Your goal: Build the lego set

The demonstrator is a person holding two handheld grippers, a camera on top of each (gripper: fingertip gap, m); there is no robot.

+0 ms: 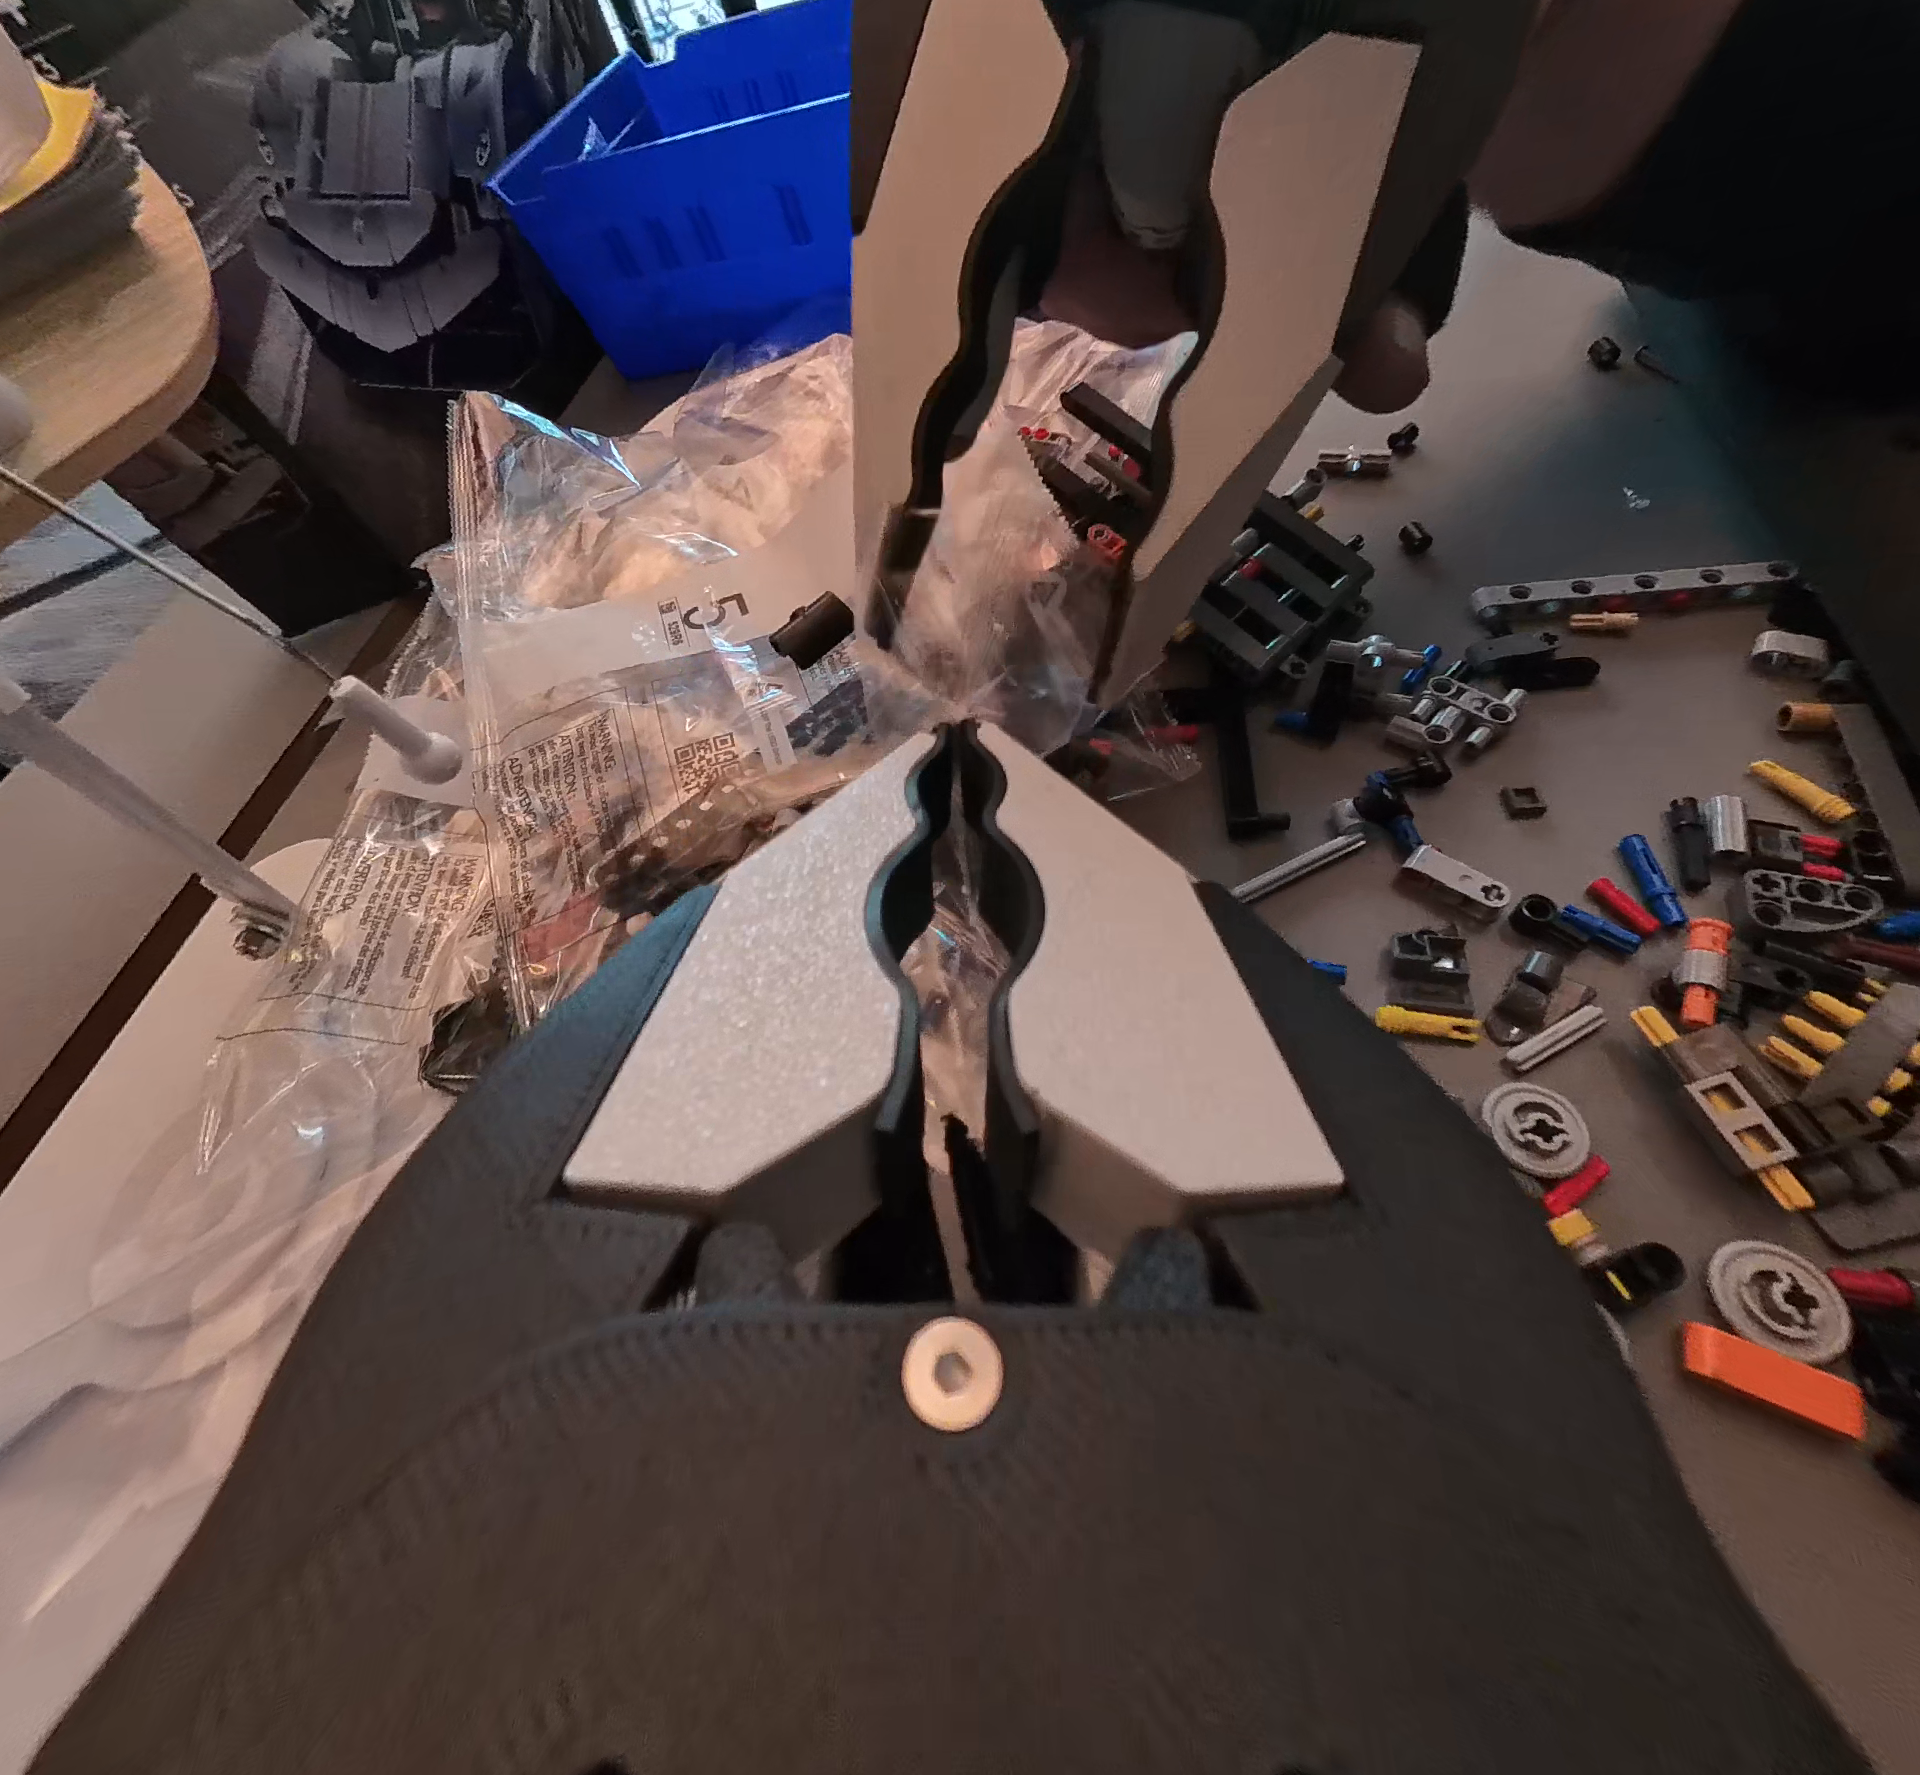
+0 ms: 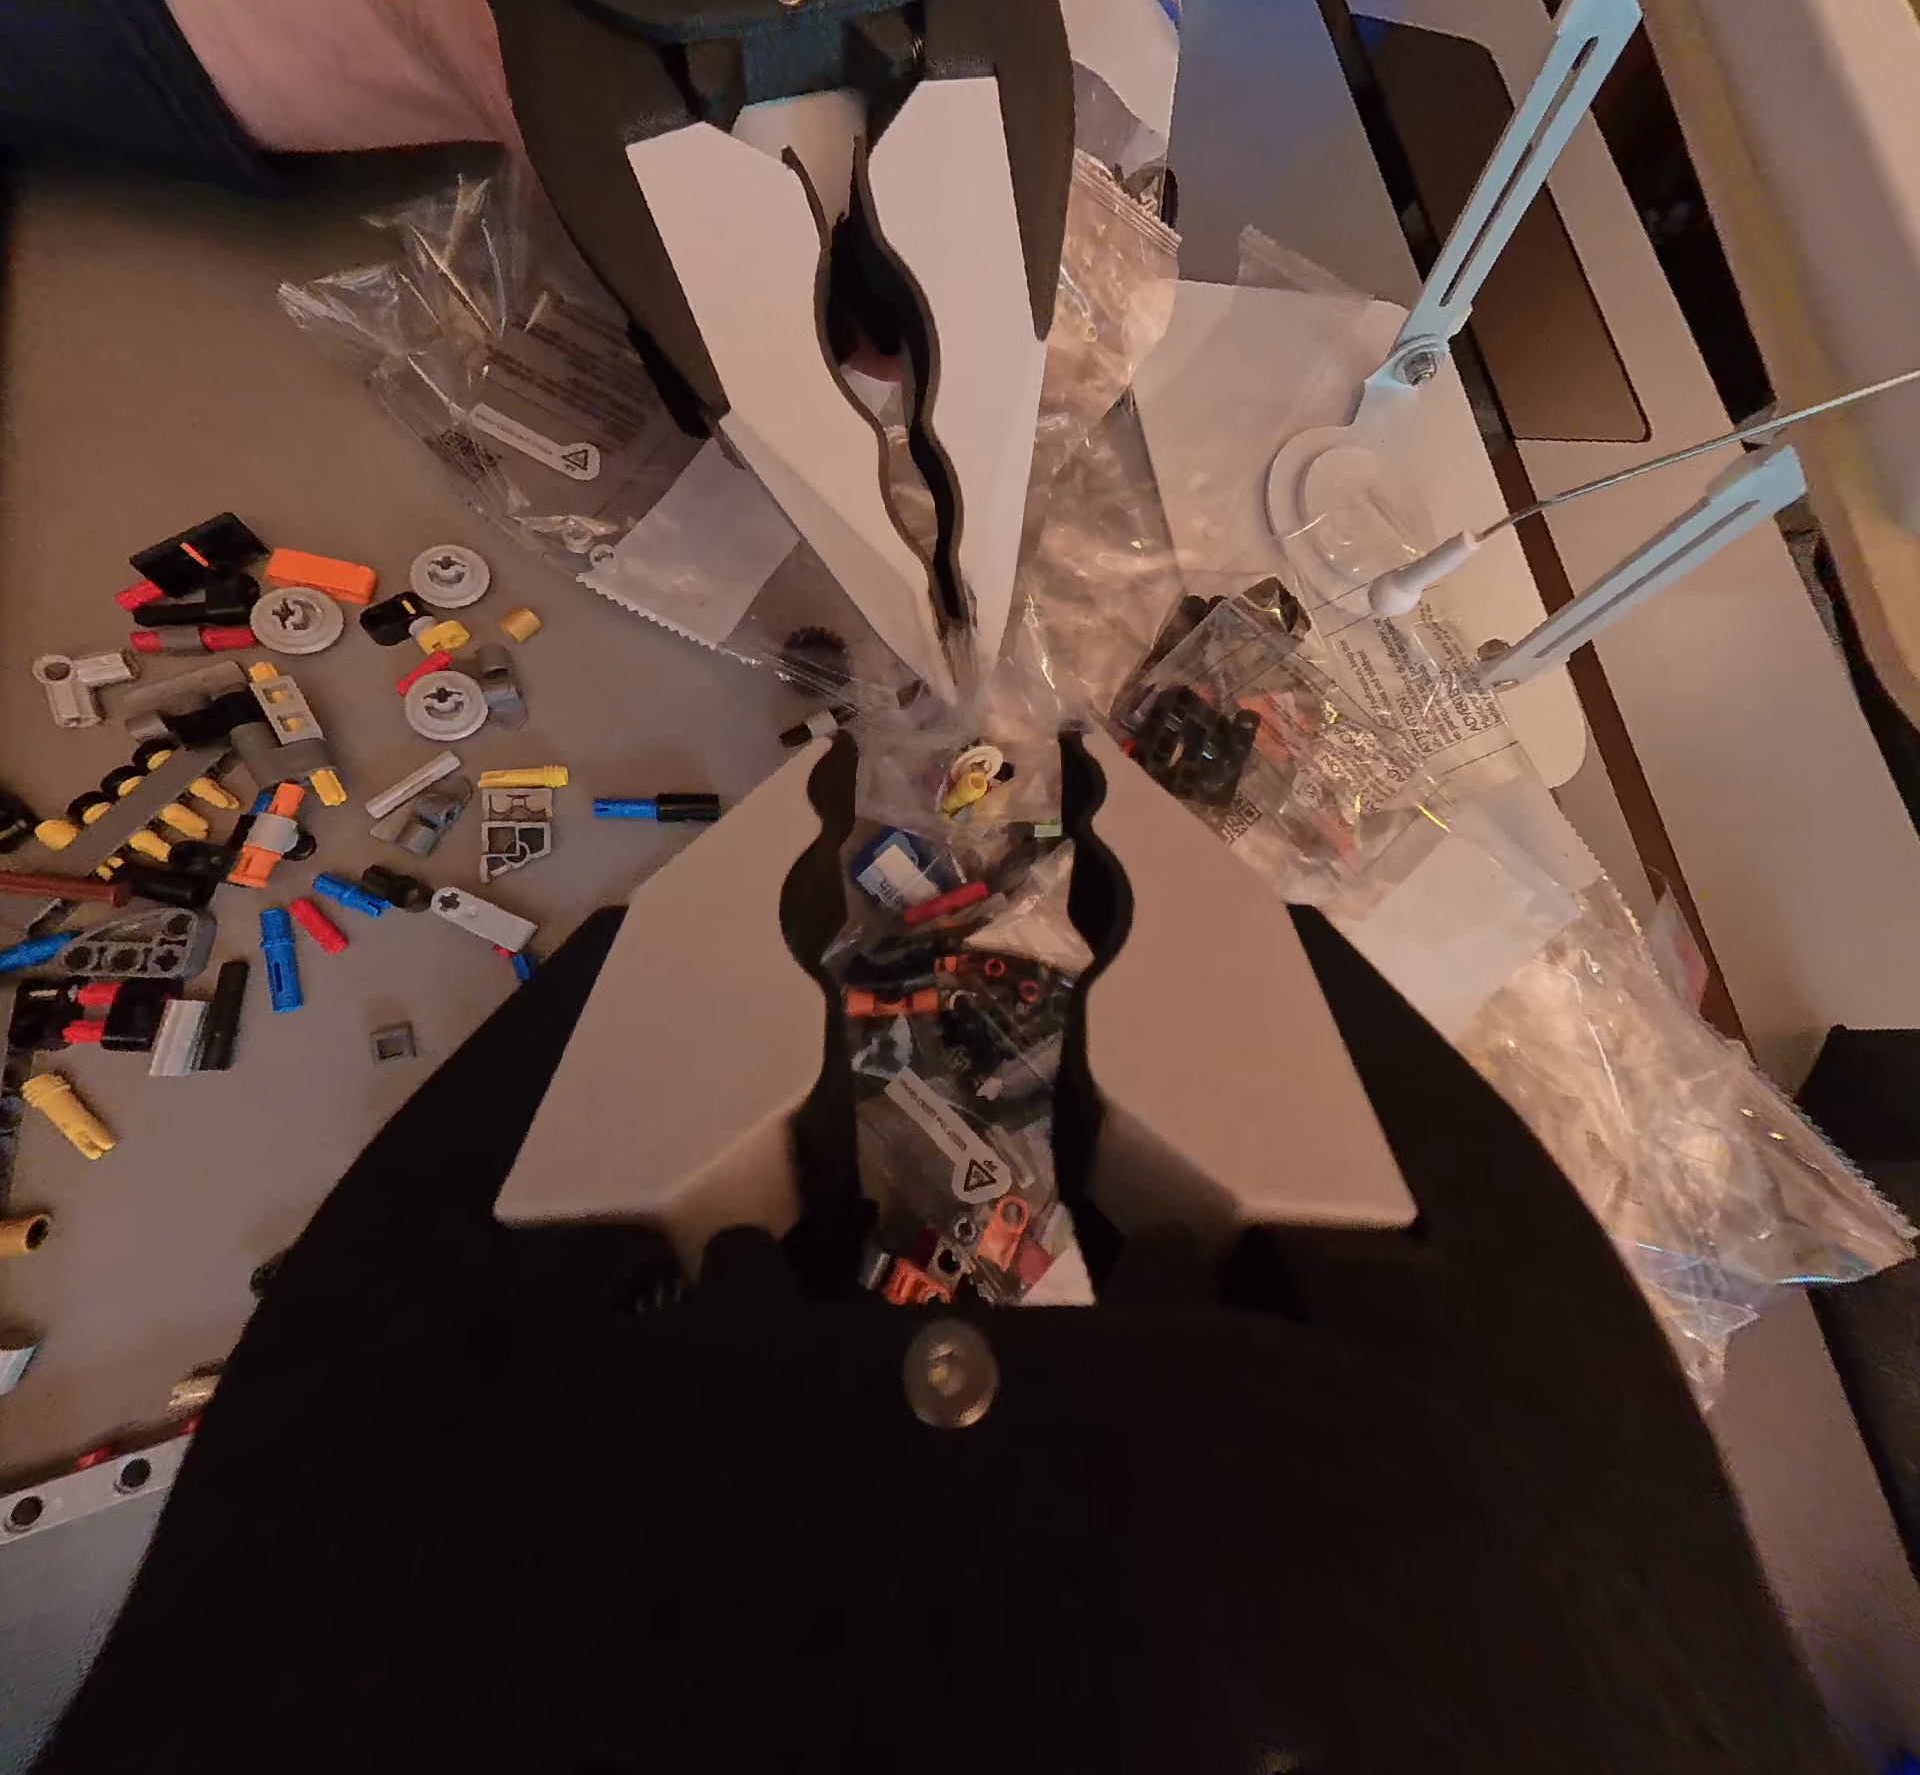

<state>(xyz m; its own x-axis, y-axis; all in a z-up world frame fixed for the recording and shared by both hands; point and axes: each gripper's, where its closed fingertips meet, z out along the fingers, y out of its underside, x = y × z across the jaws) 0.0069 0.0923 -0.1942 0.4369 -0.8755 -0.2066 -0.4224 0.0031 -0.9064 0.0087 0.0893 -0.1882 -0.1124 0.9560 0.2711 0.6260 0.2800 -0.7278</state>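
Observation:
A clear plastic bag of small Lego parts (image 2: 956, 987) is held up over the table. My left gripper (image 1: 954, 733) is shut, pinching the gathered top of the bag (image 1: 971, 655); it also shows in the right wrist view (image 2: 956, 650), coming from the top. My right gripper (image 2: 951, 754) is open, its jaws on either side of the bag, with the bag's contents between the fingers. In the left wrist view, the right gripper (image 1: 1003, 629) comes down from above, jaws apart around the bag's crumpled plastic.
Loose Lego pieces (image 1: 1621, 904) lie scattered on the grey table (image 2: 644, 717). More clear bags (image 1: 582, 769) lie on white sheets. Blue bins (image 1: 686, 208) and a dark built model (image 1: 384, 167) stand behind. A white stand (image 2: 1496, 198) is on the right. A long grey beam (image 1: 1631, 587) lies nearby. The grippers are tip to tip, or close to it. The long grey beam (image 1: 1631, 587) is about 20 cm from both grippers' fingertips. It is also in sight in the right wrist view (image 2: 161, 1450).

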